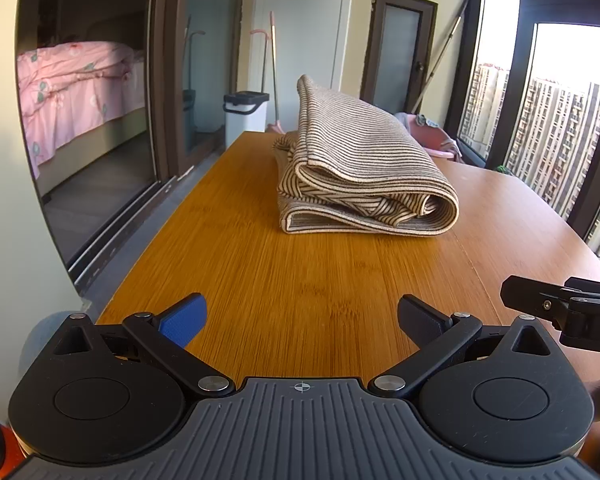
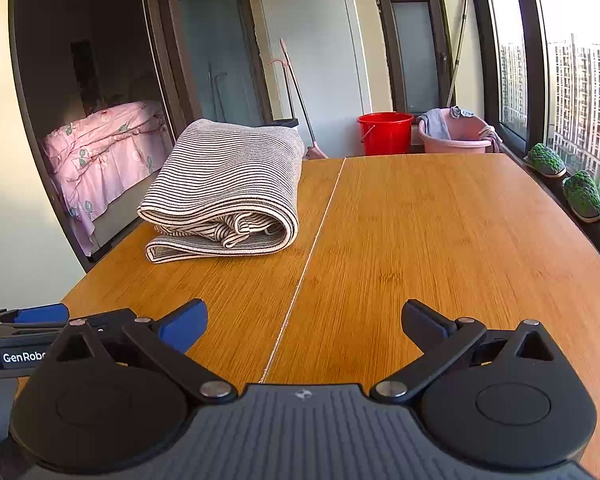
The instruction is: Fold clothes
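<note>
My left gripper (image 1: 302, 320) hangs spread and empty at the surface's (image 1: 320, 280) near edge, the striped garment (image 1: 360, 168) lies folded toward the far left, seemingly finished, my right gripper (image 2: 304, 322) likewise spread.

The left claw (image 2: 40, 320) body reads "GenRobo", cut off; the right claw (image 1: 560, 312) shows a lone "D".

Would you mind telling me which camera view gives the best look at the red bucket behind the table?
The right wrist view. The red bucket stands in plain sight beyond the table's far edge, next to a pink basin. In the left wrist view the bucket does not show; the folded striped garment fills that direction.
</note>
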The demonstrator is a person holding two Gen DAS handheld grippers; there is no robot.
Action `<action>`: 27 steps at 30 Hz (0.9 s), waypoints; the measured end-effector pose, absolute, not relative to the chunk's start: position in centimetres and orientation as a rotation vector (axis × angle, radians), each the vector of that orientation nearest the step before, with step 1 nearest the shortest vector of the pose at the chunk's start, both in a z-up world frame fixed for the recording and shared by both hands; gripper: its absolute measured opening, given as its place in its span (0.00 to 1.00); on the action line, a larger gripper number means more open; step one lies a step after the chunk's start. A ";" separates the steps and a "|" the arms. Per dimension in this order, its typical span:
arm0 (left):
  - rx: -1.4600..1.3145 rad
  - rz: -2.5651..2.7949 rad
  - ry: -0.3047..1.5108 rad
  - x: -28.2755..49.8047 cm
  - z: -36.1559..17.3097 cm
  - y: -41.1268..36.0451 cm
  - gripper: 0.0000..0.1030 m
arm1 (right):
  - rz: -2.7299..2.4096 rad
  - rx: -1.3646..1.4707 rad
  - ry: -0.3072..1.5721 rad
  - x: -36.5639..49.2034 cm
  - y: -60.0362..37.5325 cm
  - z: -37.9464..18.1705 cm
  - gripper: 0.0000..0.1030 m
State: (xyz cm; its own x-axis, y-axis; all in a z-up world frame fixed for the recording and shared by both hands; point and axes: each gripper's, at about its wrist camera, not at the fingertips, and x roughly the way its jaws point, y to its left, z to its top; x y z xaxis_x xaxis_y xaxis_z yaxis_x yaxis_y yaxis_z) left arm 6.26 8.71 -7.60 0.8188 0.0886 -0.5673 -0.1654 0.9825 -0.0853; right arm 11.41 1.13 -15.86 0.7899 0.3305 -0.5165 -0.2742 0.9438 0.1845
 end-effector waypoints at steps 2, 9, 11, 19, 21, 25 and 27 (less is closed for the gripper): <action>-0.134 0.136 0.597 6.3 -7.6 8.7 1.00 | 0.326 0.103 0.575 11.4 1.1 -15.9 1.00; -0.136 0.134 0.598 6.3 -7.6 8.7 1.00 | 0.327 0.103 0.576 11.5 1.1 -15.9 1.00; -0.136 0.133 0.599 6.3 -7.6 8.6 1.00 | 0.327 0.104 0.576 11.5 1.1 -15.9 1.00; -0.138 0.132 0.603 6.3 -7.5 8.6 1.00 | 0.328 0.105 0.578 11.5 1.1 -15.9 1.00; -0.140 0.132 0.605 6.3 -7.5 8.6 1.00 | 0.329 0.106 0.579 11.5 1.1 -15.9 1.00; -0.142 0.132 0.606 6.4 -7.6 8.6 1.00 | 0.329 0.107 0.580 11.6 1.1 -15.9 1.00; -0.142 0.132 0.607 6.4 -7.6 8.6 1.00 | 0.329 0.107 0.581 11.6 1.2 -15.9 1.00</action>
State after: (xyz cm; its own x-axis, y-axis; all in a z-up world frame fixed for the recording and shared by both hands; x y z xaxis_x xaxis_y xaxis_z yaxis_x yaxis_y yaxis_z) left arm 6.37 8.62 -7.57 0.8137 0.0817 -0.5756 -0.1651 0.9818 -0.0940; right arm 11.60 1.18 -15.90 0.7854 0.3344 -0.5208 -0.2743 0.9424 0.1914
